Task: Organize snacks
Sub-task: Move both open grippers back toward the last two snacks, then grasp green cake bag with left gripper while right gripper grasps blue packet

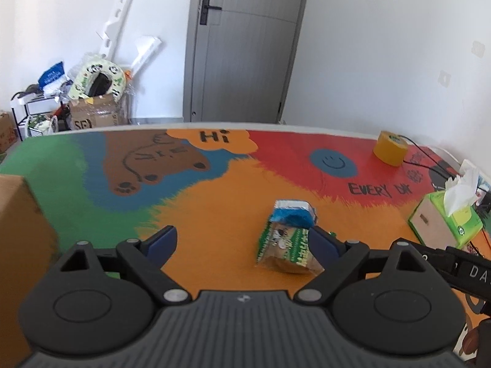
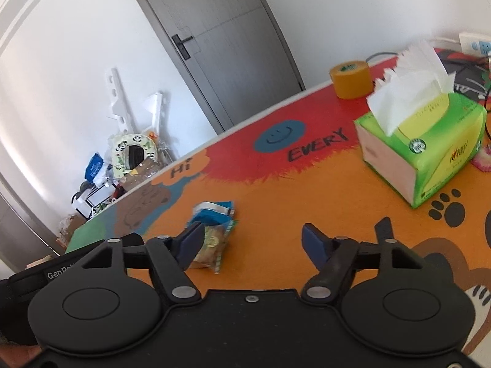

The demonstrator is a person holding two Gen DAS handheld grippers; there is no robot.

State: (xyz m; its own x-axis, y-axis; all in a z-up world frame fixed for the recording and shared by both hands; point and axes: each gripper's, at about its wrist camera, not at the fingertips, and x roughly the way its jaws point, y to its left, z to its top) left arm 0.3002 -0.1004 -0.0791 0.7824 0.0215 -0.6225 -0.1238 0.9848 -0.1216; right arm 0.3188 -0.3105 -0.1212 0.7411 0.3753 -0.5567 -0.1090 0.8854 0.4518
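Note:
A snack packet [image 1: 288, 236] with a blue top and a green and brown lower half lies on the colourful tablecloth [image 1: 214, 202]. My left gripper [image 1: 242, 239] is open above the cloth; the packet lies just inside its right finger [image 1: 322, 245]. In the right wrist view the same packet [image 2: 213, 233] lies by the left finger [image 2: 190, 242] of my open, empty right gripper [image 2: 253, 240]. A cardboard box [image 1: 21, 245] stands at the left edge of the left wrist view.
A green tissue box [image 2: 429, 150] stands on the right of the table and also shows in the left wrist view [image 1: 445, 224]. A yellow tape roll [image 1: 391, 150] and black cables [image 1: 429, 159] lie at the far right. Beyond the table are a grey door [image 1: 242, 46] and floor clutter [image 1: 86, 92].

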